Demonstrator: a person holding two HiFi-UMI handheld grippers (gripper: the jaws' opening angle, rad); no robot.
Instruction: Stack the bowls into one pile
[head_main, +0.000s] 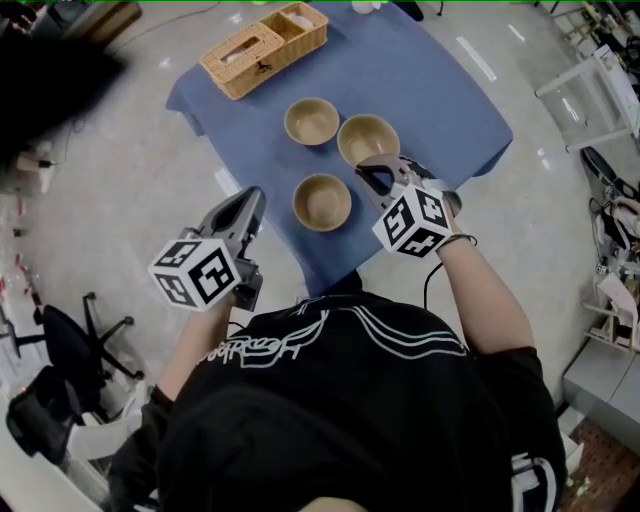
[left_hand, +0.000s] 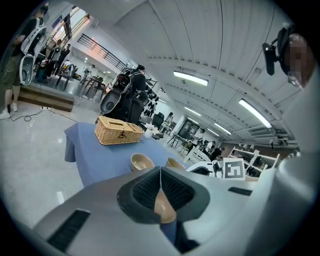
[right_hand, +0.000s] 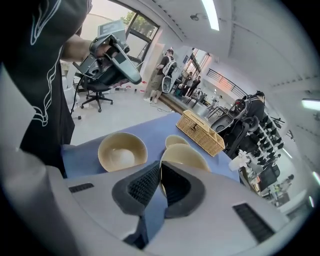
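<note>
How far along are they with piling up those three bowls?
Done: nothing yet. No bowl sits inside another on the blue cloth.
In hand: the right gripper is closed on the rim of the right-hand bowl.
Left: that bowl, the far bowl and the near bowl must all be nested into one pile. The left gripper is shut and empty, off the table's edge.

Three bowls sit on the worktop (head_main: 440, 110): a far bowl (head_main: 311, 121), a right bowl (head_main: 368, 136) just beside it, and a near bowl (head_main: 322, 202) before both. A basket (head_main: 264, 48) stands behind them at the far left corner. The right gripper (head_main: 370, 176) is at the right bowl's near rim.
</note>
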